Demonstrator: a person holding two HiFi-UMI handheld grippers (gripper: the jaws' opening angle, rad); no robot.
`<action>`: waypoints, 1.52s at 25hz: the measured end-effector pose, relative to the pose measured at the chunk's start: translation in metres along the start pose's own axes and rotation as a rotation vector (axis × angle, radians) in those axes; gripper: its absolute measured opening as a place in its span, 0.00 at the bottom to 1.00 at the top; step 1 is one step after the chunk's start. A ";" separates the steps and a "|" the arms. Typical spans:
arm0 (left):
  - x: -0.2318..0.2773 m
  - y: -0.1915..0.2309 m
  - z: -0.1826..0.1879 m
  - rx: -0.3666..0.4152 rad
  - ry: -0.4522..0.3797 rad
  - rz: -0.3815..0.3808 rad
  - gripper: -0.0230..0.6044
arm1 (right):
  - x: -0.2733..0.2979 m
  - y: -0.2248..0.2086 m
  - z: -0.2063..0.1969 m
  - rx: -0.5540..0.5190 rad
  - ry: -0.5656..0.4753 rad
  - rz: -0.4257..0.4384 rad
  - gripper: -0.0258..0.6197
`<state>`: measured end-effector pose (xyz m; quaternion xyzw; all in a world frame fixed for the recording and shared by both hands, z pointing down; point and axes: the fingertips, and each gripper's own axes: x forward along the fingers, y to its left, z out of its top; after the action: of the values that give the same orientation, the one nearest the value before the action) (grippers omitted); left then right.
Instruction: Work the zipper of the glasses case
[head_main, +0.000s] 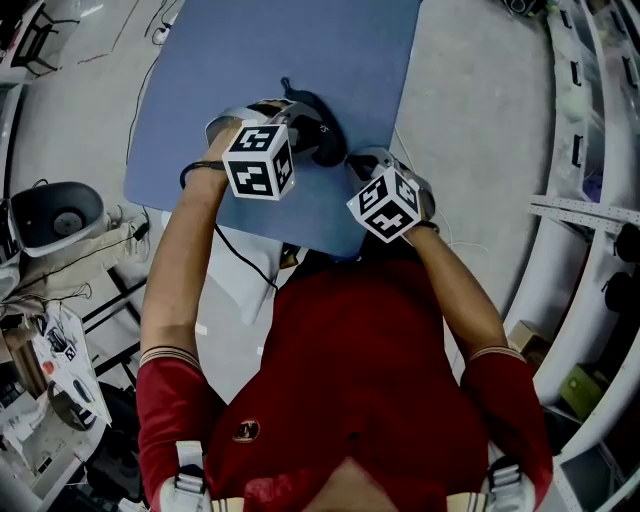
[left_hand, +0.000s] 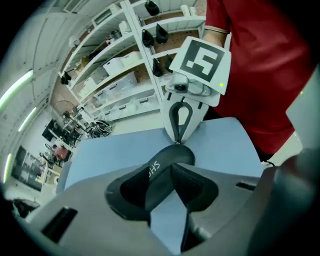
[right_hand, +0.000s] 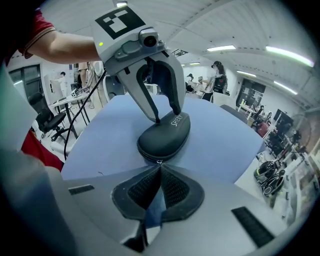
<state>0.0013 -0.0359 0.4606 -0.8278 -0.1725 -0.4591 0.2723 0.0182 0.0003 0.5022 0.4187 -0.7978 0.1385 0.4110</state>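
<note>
Left gripper (left_hand: 161, 166), right gripper (right_hand: 159, 166), both steeply downward

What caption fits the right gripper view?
Right gripper pinches zipper pull of glasses case; open left gripper straddles its far end.

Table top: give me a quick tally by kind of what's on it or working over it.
Glasses case: 1
Tools: 2, the left tool and the right tool
Total: 3
</note>
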 end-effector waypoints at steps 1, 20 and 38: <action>0.001 0.001 -0.001 0.045 0.021 -0.014 0.24 | 0.000 -0.002 0.000 -0.003 0.000 0.005 0.04; 0.018 0.003 0.002 0.186 0.063 -0.392 0.29 | 0.000 -0.008 -0.008 -0.035 0.015 0.053 0.04; 0.019 0.002 0.002 0.138 0.009 -0.376 0.29 | 0.004 0.030 0.011 0.435 -0.060 0.040 0.04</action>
<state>0.0132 -0.0361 0.4752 -0.7584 -0.3538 -0.4928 0.2385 -0.0123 0.0100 0.5024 0.4858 -0.7691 0.3029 0.2842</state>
